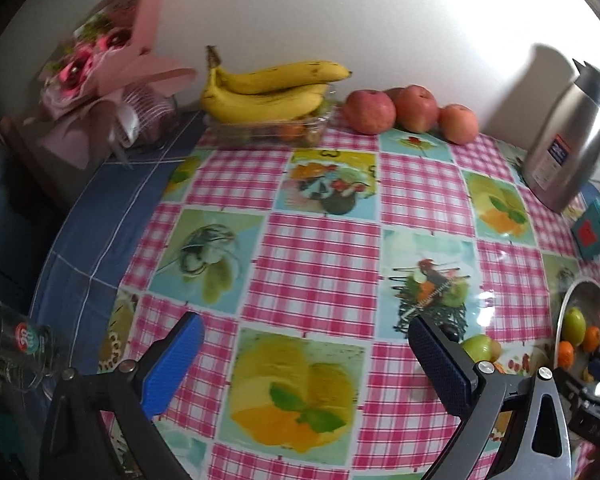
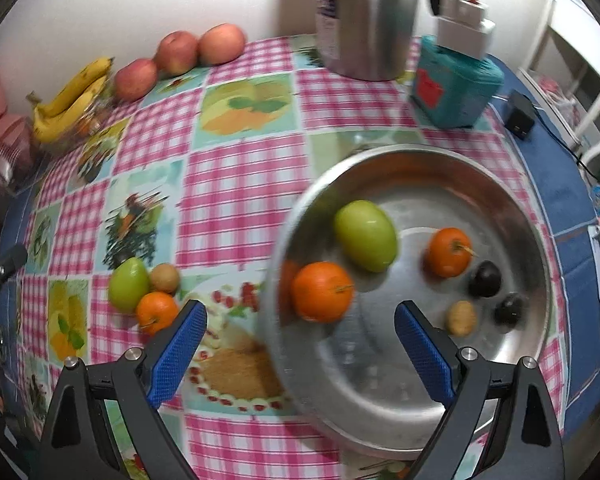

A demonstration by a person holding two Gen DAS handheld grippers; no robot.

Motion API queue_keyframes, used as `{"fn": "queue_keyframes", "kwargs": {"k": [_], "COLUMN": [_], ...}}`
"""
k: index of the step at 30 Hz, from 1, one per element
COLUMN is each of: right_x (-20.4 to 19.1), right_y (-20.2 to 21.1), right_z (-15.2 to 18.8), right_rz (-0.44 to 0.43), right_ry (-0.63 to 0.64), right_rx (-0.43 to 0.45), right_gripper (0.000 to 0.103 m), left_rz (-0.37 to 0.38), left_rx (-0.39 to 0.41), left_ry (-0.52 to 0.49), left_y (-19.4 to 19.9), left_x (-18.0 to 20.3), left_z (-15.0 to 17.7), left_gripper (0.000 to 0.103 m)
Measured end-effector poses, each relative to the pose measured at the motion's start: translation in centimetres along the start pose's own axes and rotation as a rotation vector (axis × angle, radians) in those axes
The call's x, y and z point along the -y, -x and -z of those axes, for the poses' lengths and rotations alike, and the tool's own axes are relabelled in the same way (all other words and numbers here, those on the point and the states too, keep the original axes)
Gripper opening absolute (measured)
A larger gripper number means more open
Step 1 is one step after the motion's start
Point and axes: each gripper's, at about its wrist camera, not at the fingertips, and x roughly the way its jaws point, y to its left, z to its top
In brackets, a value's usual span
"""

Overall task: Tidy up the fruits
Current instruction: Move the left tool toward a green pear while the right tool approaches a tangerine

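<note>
A steel bowl (image 2: 512, 216) holds a green fruit (image 2: 366, 236), two oranges (image 2: 322, 292) (image 2: 448, 252), two dark plums (image 2: 485, 279) and a small brown fruit (image 2: 462, 318). My right gripper (image 2: 300, 344) hangs open over the bowl's near left rim, holding nothing. Left of the bowl, a green fruit (image 2: 128, 284), a brown fruit (image 2: 165, 278) and an orange (image 2: 156, 312) lie on the cloth. My left gripper (image 1: 306, 360) is open and empty above the tablecloth. Bananas (image 1: 268, 88) and three apples (image 1: 370, 112) sit by the wall.
A steel thermos jug (image 2: 364, 16) and a teal box (image 2: 456, 84) stand behind the bowl. A pink bouquet (image 1: 112, 52) and a rack fill the far left corner. A drinking glass (image 1: 20, 344) lies at the left edge. A black adapter (image 2: 520, 114) sits far right.
</note>
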Motion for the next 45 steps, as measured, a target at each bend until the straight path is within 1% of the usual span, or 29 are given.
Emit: {"fn": "queue_keyframes", "kwargs": {"k": [4,8,16,19,25,30,33,38,45], "right_x": [-2.1,-3.8,-6.0,-6.2,-6.6,-6.9,-7.0,-6.8,-7.1], "right_y": [-0.2,-0.4,-1.3,-1.8,-2.6,-3.2,-3.6,-4.1,-5.0], "right_z": [0.1,0.2,0.3,0.3,0.2,0.0,0.0,0.0,-0.1], "right_rz": [-0.026,-0.046,-0.06,-0.066,-0.075,-0.113,-0.126,-0.133,-0.145], "right_ry": [0.043,0.074,0.115,0.117,0.124,0.127,0.13,0.127,0.139], "right_rx": [-0.008,-0.014,-0.032,-0.042,-0.065,-0.071,-0.068,-0.07,-0.078], "right_gripper": [0.095,0.095,0.095,0.095,0.095,0.095,0.095,0.095,0.095], "left_rz": [0.005,0.013,0.032,0.045,0.061,0.084,0.112,0.126,0.191], "left_rx": [-0.003,-0.017,-0.088,-0.11,-0.126,-0.133,-0.131,-0.142,-0.155], "left_ry": [0.01,0.002,-0.042,-0.047,-0.055,-0.036,-0.012,-0.016,-0.007], "left_y": [0.0,-0.6,-3.0,-3.8,-4.4,-4.7,-4.8,-5.3,-6.0], "left_x": [-0.6,-0.1,1.5,2.0,2.5,2.6,2.6,3.3,4.5], "left_z": [0.1,0.2,0.9,1.2,1.4,1.4,1.3,1.4,1.6], "left_gripper": [0.103,0.103,0.103,0.103,0.103,0.103,0.103,0.103,0.103]}}
